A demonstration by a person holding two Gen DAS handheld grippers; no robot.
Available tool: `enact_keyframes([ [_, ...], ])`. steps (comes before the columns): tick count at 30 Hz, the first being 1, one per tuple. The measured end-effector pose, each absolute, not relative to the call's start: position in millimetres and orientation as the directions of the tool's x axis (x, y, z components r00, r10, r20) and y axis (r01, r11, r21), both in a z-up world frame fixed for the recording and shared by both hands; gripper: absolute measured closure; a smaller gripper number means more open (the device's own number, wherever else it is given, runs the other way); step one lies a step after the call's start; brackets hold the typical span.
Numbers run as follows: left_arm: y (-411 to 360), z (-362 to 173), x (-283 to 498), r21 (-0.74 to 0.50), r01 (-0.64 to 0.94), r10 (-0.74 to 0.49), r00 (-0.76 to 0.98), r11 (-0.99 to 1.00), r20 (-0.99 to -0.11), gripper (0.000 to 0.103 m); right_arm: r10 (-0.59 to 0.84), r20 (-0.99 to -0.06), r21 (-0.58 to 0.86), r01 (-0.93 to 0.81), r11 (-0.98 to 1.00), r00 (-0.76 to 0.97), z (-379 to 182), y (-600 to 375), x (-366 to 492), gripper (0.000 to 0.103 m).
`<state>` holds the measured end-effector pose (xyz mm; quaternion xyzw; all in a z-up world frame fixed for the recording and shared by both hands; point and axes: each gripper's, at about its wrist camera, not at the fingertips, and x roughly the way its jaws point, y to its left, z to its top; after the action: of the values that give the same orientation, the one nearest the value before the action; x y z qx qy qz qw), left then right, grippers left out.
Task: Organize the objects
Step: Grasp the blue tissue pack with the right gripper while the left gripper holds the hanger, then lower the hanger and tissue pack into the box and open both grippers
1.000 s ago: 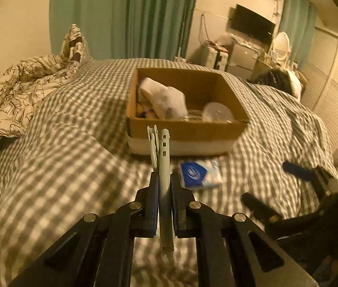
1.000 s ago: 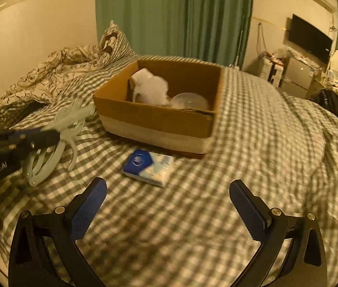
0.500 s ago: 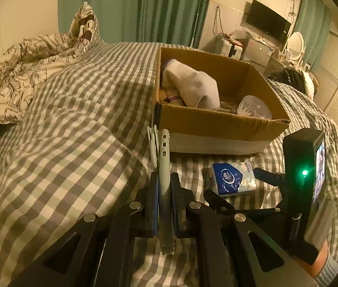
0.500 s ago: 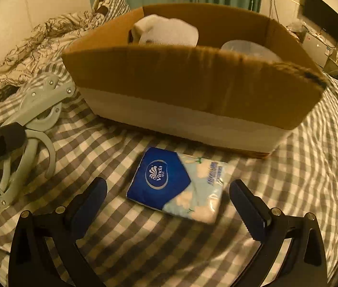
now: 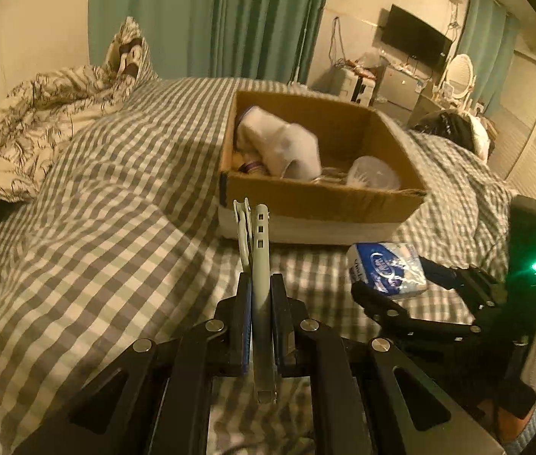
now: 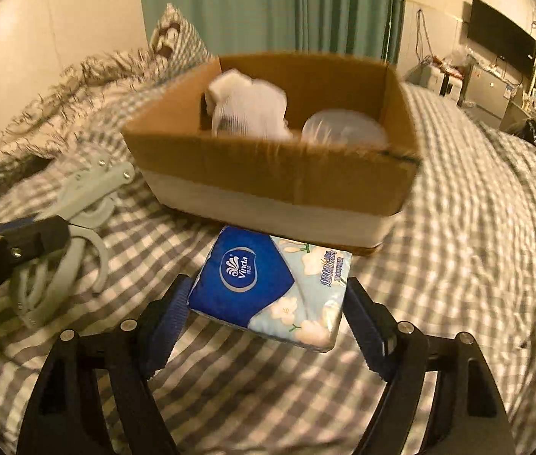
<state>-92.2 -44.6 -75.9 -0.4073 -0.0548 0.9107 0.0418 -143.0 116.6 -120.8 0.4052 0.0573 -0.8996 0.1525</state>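
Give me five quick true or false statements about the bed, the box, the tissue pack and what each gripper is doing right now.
1. The left gripper is shut on the pale folding hanger. True.
2. The tissue pack lies inside the cardboard box. False: it lies on the checked bedspread, in front of the box.
3. The right gripper has the tissue pack between its fingers. True; its jaws have just been closing.
4. The cardboard box is empty. False: it holds a white cloth bundle and a clear plastic container.
5. The curtains are red. False: they are green.
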Motion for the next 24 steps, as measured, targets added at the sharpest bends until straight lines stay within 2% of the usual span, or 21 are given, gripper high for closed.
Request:
enact_keyframes([
  [13, -17, 21, -52, -0.129, -0.124, 0.177, -0.786, -0.984, -0.593, 0.094, -0.274, -0.538, 0.017, 0.315, -0.949, -0.797, 17, 156, -76, 0.024],
  [24, -12, 76, -107, -0.093, -0.135, 0.164, -0.836, -0.986, -0.524, 0.094, -0.313, -0.422, 0.007, 0.342, -0.940, -0.851, 102, 161, -113, 0.024],
])
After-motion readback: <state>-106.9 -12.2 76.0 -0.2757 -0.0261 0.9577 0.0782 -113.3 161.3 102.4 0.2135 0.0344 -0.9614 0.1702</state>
